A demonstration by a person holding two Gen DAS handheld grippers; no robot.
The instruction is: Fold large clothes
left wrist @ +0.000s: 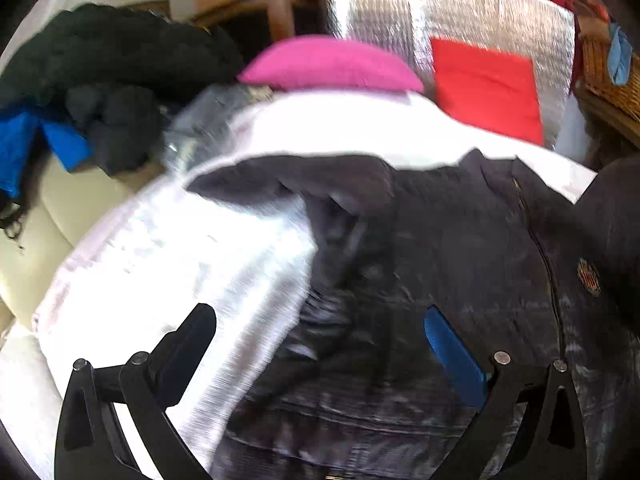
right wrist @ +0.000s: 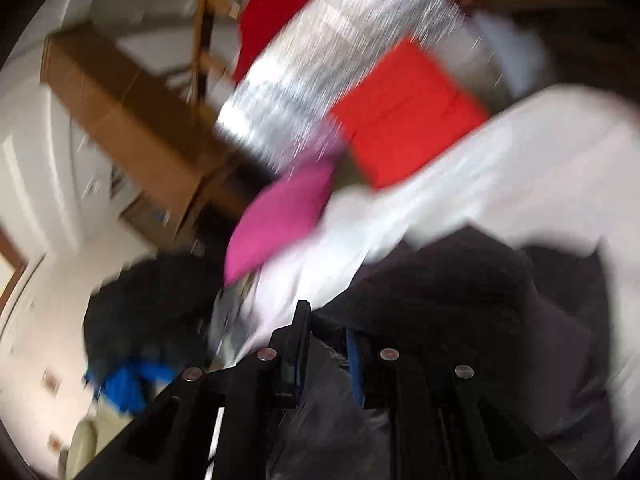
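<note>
Dark jacket point(left wrist: 440, 264) spread on the white sheet point(left wrist: 192, 264), zip and chest badge up, one flap turned back near the top; pink cushion point(left wrist: 332, 65) and red cloth point(left wrist: 486, 87) well beyond it. Left tongs point(left wrist: 320, 344) released and empty above the jacket; right tongs point(right wrist: 326, 354) clenched on a fold of dark cloth, apparently the jacket's edge, though blur prevents certainty. Judged mid-fold: best done by carrying the gripped edge low and straight across toward the zip line, pinning the opposite side flat with the left tongs, releasing only once the edges meet without bunching.
</note>
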